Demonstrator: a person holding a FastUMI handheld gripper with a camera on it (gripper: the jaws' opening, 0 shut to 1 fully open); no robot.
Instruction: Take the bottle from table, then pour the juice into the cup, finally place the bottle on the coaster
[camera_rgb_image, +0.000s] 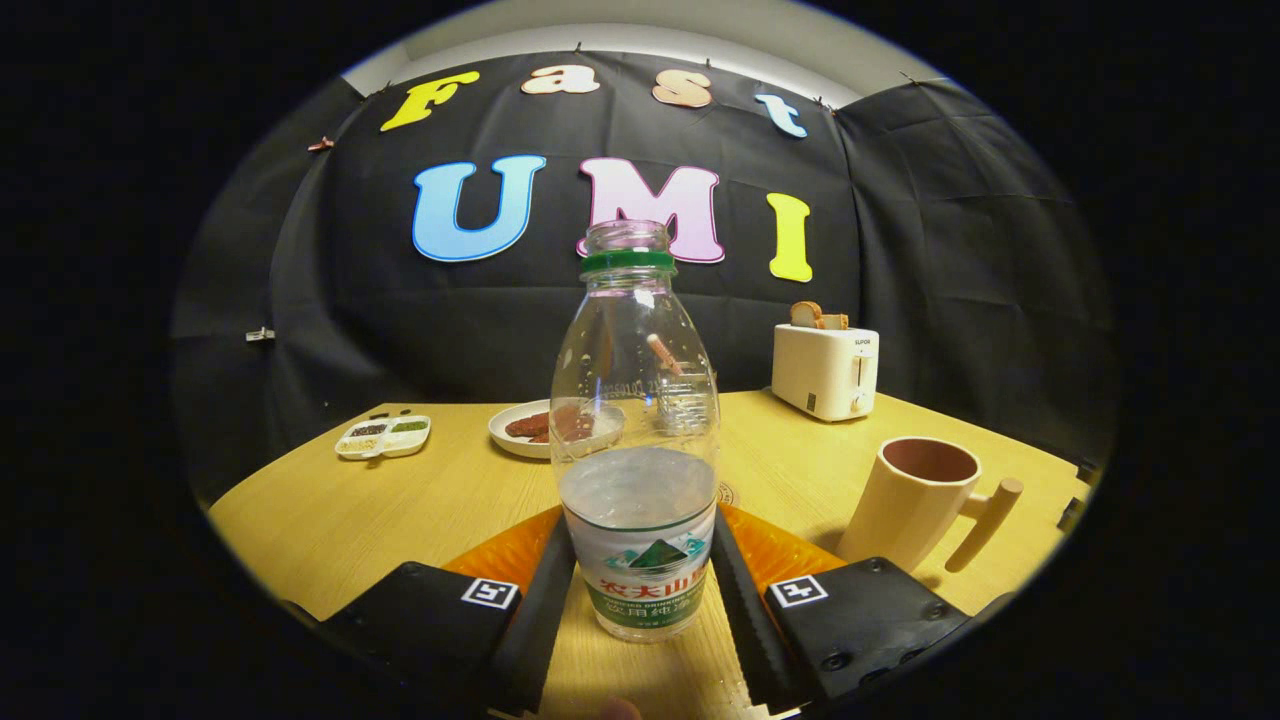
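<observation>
My gripper (640, 590) looks forward across a pale wooden table (330, 510). Standing upright between its two fingers is a clear plastic bottle (637, 440), cap off, with a green ring at the neck and liquid filling roughly the lower part. Both fingers sit tight against the bottle's labelled base, one on each side, so I judge the gripper clamped on it, though whether the bottle rests on the table or is just lifted I cannot tell from this angle. An orange coaster (505, 552) shows beneath and behind the fingers, around the bottle's foot.

The step in hand appears to be the first: taking the bottle. Next comes the pour. The cream cup (918, 500), with a peg-like handle, stands near, ahead and to the right of the fingers, so the bottle must be carried over its open mouth and tipped slowly, keeping the grip firm.

Writing: the bottle's label carries Chinese characters and a mountain picture, too warped to read surely. The toaster (826, 370) beyond, holding bread slices, bears a small brand mark.
</observation>
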